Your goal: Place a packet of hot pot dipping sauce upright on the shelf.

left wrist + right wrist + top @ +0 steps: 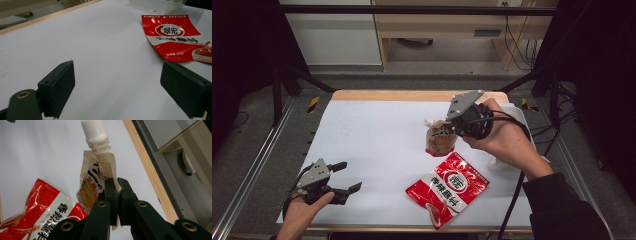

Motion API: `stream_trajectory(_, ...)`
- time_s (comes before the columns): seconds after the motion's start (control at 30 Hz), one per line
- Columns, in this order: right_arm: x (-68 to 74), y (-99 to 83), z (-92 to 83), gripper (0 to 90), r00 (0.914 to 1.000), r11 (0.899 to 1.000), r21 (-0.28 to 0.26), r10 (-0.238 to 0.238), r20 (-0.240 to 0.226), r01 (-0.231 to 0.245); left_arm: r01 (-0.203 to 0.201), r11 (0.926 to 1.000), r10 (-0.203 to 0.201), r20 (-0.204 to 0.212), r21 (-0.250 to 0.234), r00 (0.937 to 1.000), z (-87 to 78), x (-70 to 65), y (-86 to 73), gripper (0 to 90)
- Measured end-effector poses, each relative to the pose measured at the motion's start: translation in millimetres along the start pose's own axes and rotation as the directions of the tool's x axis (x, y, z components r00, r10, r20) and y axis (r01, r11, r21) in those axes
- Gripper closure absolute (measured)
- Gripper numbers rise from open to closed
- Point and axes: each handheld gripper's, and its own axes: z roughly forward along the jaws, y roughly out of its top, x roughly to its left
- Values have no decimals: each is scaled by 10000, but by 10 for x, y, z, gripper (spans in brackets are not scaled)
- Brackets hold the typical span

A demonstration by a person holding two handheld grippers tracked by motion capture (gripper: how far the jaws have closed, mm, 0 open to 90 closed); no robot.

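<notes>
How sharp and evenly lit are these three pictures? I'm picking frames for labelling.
High view: the white table sheet is bright while the surroundings fall into darkness. Left gripper view: glare streaks the glossy red seasoning packet, and the near black jaws are soft. Right gripper view: the cream spout pouch with a white screw cap is fairly sharp, pinched by the right gripper; background shelving is blurred.

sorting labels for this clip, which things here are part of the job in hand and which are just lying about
In the job:
- cream soft plastic spout pouch with a white screw cap, pinched in the right gripper
- left gripper, jaws open over bare table

Lying about:
- flat red and white foil sachet
- clear plastic tub at the table's far edge
- white table
</notes>
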Motion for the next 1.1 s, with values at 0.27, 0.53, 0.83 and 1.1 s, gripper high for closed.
stream_trajectory(0.27, -195, -153, -125, 881, 9999, 9999, 50, -92, 132, 92, 140, 9999, -140, -21, -30, 9999, 4, 20, -59, 118)
stream_trajectory(0.53, -392, -382, -245, 882, 9986, 9999, 70, -86, 517, 83, 279, 9996, -281, -174, -86, 9995, -28, 30, -79, 118)
stream_trajectory(0.83, -644, -733, -371, 882, 9931, 9995, 59, 294, 1131, -303, 230, 9997, -235, -455, -113, 9987, -128, -43, -149, 118)
stream_trajectory(1.1, -863, -1109, -363, 882, 9867, 9964, 103, 822, 1400, -845, 462, 9989, -469, -584, -127, 9972, -149, -28, -195, 118)
